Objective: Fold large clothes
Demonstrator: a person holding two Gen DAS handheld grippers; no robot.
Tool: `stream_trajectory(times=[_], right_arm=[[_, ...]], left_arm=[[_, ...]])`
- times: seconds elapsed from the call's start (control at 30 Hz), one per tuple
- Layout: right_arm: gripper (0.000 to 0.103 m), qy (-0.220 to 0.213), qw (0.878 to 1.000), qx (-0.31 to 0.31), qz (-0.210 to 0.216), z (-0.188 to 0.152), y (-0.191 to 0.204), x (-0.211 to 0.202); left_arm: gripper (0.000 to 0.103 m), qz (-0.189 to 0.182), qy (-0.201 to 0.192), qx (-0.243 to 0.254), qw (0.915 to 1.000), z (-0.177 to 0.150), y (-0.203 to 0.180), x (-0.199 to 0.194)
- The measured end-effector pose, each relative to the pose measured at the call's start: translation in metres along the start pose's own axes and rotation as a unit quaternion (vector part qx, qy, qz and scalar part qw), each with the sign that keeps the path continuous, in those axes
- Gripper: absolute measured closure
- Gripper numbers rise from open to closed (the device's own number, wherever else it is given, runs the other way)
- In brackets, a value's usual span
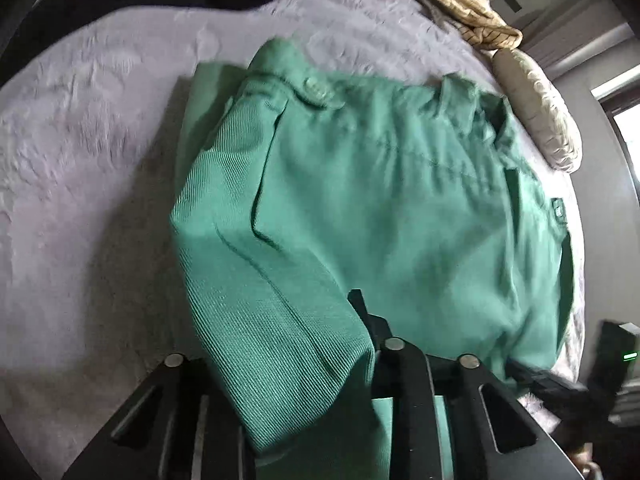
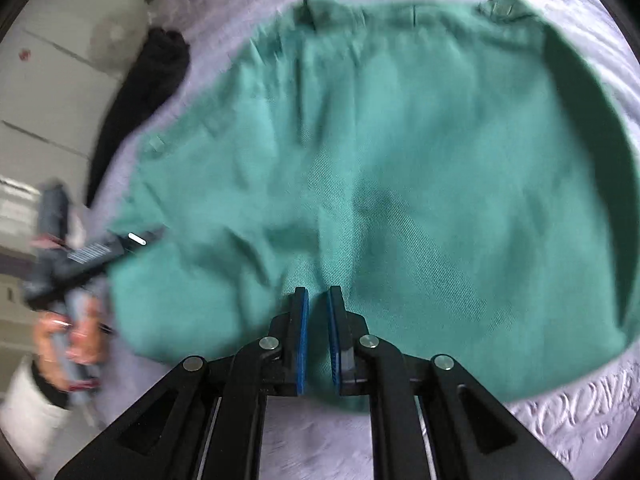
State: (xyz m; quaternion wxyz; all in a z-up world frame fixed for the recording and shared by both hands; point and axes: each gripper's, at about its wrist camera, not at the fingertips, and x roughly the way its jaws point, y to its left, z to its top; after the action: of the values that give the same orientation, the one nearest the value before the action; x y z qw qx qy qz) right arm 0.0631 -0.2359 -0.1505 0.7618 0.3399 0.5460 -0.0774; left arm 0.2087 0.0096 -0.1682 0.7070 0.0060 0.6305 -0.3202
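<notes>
Green trousers (image 1: 360,200) lie spread on a lilac bedspread (image 1: 80,168), waistband and button at the far side. My left gripper (image 1: 320,308) is shut on a thick fold of their near left edge. The cloth drapes over one finger, and the other finger (image 1: 362,312) shows black beside it. In the right wrist view the trousers (image 2: 400,160) fill the middle. My right gripper (image 2: 318,300) hangs over their near edge, its blue pads (image 2: 305,320) a narrow slit apart with green showing through. Whether cloth is pinched there is unclear. The left gripper (image 2: 120,246) meets the trousers' left edge.
A hand (image 2: 60,336) with a white sleeve holds the left gripper's handle. A black garment (image 2: 148,92) lies at the bed's left edge. Cream knitted clothes (image 1: 452,0) and a pale cushion (image 1: 540,112) lie at the far side. The bedspread (image 2: 580,420) shows near the right.
</notes>
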Motion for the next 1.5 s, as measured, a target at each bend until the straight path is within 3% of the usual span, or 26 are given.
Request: stream_trajectory(times=[0.2, 0.4, 0.5, 0.7, 0.83, 0.93, 1.03, 1.07, 1.1, 1.13, 1.17, 1.2, 1.23, 1.27, 1.33, 1.43, 1.5], right_arm=[[0.091, 0.006, 1.000, -0.003, 0.020, -0.001, -0.014, 0.018], [0.091, 0.017, 0.994, 0.038, 0.101, -0.001, -0.051, -0.002], [0.091, -0.014, 0.992, 0.048, 0.118, -0.006, -0.066, -0.028], [0.091, -0.072, 0.987, 0.087, 0.113, -0.017, -0.130, -0.080], [0.091, -0.069, 0.982, 0.134, 0.116, -0.025, -0.173, -0.082], [0.091, -0.064, 0.972, 0.171, 0.149, -0.034, -0.197, -0.077], [0.091, -0.069, 0.967, 0.176, 0.174, -0.039, -0.204, -0.076], [0.090, -0.071, 0.965, 0.176, 0.181, -0.039, -0.207, -0.077], [0.090, -0.073, 0.963, 0.178, 0.190, -0.039, -0.210, -0.077], [0.088, -0.077, 0.957, 0.185, 0.211, -0.038, -0.214, -0.078], [0.072, -0.080, 0.952, 0.191, 0.227, -0.037, -0.221, -0.080], [0.056, -0.083, 0.946, 0.198, 0.244, -0.035, -0.226, -0.082], [0.029, -0.088, 0.939, 0.205, 0.261, -0.031, -0.228, -0.083], [0.023, -0.095, 0.932, 0.208, 0.280, -0.025, -0.228, -0.084], [0.023, -0.098, 0.922, 0.206, 0.312, -0.012, -0.226, -0.084], [0.023, -0.069, 0.913, 0.202, 0.347, 0.014, -0.219, -0.069], [0.023, -0.050, 0.918, 0.191, 0.345, 0.033, -0.206, -0.055]], left_arm=[[0.080, -0.038, -0.058, 0.063, 0.9956, 0.012, -0.074, -0.049], [0.080, -0.060, -0.087, 0.157, 0.9819, 0.023, -0.185, -0.059], [0.080, -0.066, -0.085, 0.203, 0.9734, 0.022, -0.240, -0.046], [0.080, -0.094, -0.049, 0.271, 0.9568, 0.005, -0.343, 0.019], [0.080, -0.074, -0.006, 0.312, 0.9472, -0.021, -0.391, 0.080], [0.080, -0.045, 0.019, 0.312, 0.9490, -0.033, -0.396, 0.100], [0.079, -0.057, 0.010, 0.296, 0.9535, -0.035, -0.384, 0.087], [0.071, -0.056, 0.001, 0.295, 0.9539, -0.035, -0.380, 0.079], [0.036, -0.050, -0.008, 0.294, 0.9545, -0.033, -0.375, 0.071], [0.017, -0.039, -0.023, 0.292, 0.9555, -0.033, -0.369, 0.062], [0.006, -0.029, -0.053, 0.287, 0.9561, -0.030, -0.362, 0.050], [0.006, -0.023, -0.080, 0.285, 0.9548, -0.029, -0.357, 0.038], [0.006, -0.019, -0.089, 0.287, 0.9537, -0.028, -0.352, 0.030], [0.006, -0.009, -0.094, 0.282, 0.9548, -0.026, -0.343, 0.021], [0.006, 0.005, -0.111, 0.261, 0.9591, -0.018, -0.325, 0.008], [0.006, 0.039, -0.133, 0.215, 0.9666, -0.001, -0.286, -0.005], [0.006, 0.069, -0.137, 0.177, 0.9722, 0.012, -0.254, -0.006]])
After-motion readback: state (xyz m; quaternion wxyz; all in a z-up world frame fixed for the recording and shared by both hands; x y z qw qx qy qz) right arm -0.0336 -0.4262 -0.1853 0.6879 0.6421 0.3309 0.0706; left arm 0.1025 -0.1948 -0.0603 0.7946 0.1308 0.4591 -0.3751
